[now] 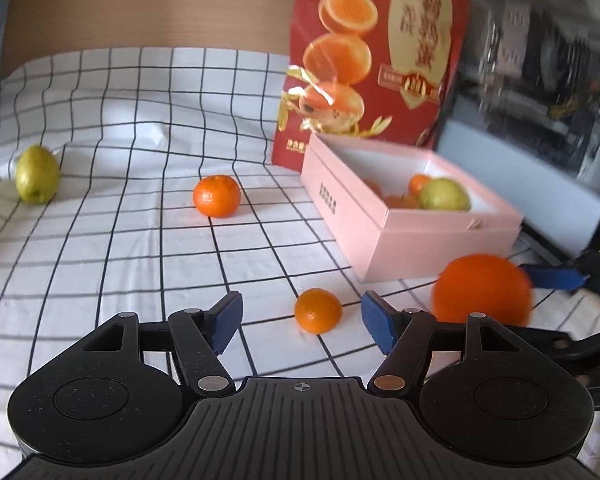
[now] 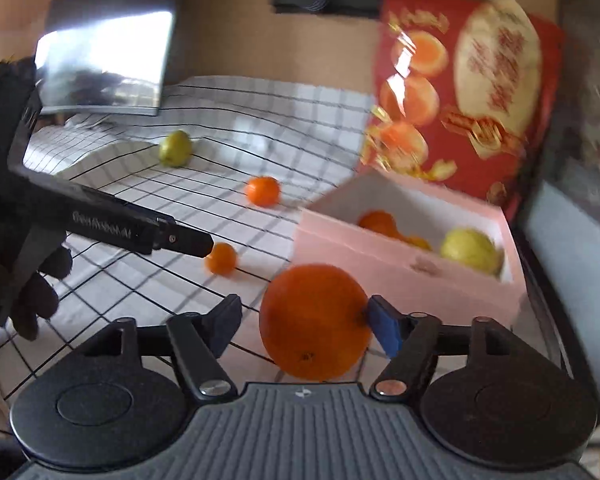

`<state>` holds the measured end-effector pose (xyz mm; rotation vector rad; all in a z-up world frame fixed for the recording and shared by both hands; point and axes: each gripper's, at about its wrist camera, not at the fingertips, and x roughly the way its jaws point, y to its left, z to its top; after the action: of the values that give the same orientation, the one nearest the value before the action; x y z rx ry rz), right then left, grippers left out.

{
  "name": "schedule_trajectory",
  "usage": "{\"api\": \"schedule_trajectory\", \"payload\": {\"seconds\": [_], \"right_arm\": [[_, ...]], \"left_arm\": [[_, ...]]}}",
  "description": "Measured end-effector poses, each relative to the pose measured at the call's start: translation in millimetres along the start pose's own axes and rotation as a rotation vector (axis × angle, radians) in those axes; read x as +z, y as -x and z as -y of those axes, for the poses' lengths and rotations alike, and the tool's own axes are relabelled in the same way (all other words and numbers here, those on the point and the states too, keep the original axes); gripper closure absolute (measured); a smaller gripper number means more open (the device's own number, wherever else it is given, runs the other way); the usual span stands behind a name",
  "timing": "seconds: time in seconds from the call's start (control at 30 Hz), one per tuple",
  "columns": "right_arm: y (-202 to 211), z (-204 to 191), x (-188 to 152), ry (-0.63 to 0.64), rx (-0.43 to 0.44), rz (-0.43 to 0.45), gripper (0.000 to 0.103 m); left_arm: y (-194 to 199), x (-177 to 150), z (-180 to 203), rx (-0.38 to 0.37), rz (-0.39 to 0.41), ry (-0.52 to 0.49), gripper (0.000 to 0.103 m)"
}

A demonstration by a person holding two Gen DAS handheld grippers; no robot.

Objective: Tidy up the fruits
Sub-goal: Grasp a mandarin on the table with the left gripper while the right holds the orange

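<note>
Low in the right wrist view, the right gripper (image 2: 304, 326) has a big orange (image 2: 315, 322) between its fingers; only the right pad touches it, the left stands clear. At lower centre of the left view, the left gripper (image 1: 300, 322) gapes empty around a mandarin (image 1: 318, 311) on the cloth (image 1: 140, 240). Right of centre sits the pink box (image 1: 412, 236), fruit inside.
</note>
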<state>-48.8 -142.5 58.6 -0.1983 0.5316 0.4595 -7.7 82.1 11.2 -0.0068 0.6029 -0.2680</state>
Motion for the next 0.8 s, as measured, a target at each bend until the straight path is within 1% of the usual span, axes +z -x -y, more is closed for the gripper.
{"api": "schedule_trajectory", "payload": {"seconds": [0.07,0.13,0.2,0.23,0.27,0.33,0.37,0.5,0.63,0.7,0.8], "right_arm": [[-4,8,-4,-0.033,0.002,-0.010,0.028],[-5,12,-7,-0.047,0.007,-0.013,0.026],[-5,14,-9,-0.056,0.015,-0.014,0.024],[-5,15,-10,-0.061,0.020,-0.015,0.023],[-6,16,-11,-0.069,0.026,-0.020,0.023],[-9,19,-12,-0.092,0.042,-0.035,0.023],[-9,20,-13,-0.106,0.047,-0.039,0.023],[-10,24,-14,-0.137,0.041,-0.044,0.023],[-10,22,-15,-0.122,0.039,-0.049,0.022],[-10,20,-16,-0.109,0.042,-0.056,0.022],[-12,17,-15,-0.092,0.036,-0.072,0.021]], "left_arm": [[-8,1,4,0.032,-0.019,-0.024,0.032],[-16,3,7,0.048,-0.040,-0.036,0.033],[-22,4,8,0.039,-0.062,-0.041,0.040],[-25,4,9,0.033,-0.070,-0.041,0.048],[-26,4,9,0.030,-0.076,-0.044,0.059],[-28,3,11,0.028,-0.075,-0.055,0.067],[-27,3,12,0.024,-0.071,-0.056,0.068],[-18,2,16,0.032,-0.058,-0.053,0.068],[1,-12,23,-0.004,-0.091,-0.019,0.069],[10,-20,25,0.005,-0.078,-0.011,0.069],[16,-25,22,-0.003,-0.060,0.031,0.069]]}}
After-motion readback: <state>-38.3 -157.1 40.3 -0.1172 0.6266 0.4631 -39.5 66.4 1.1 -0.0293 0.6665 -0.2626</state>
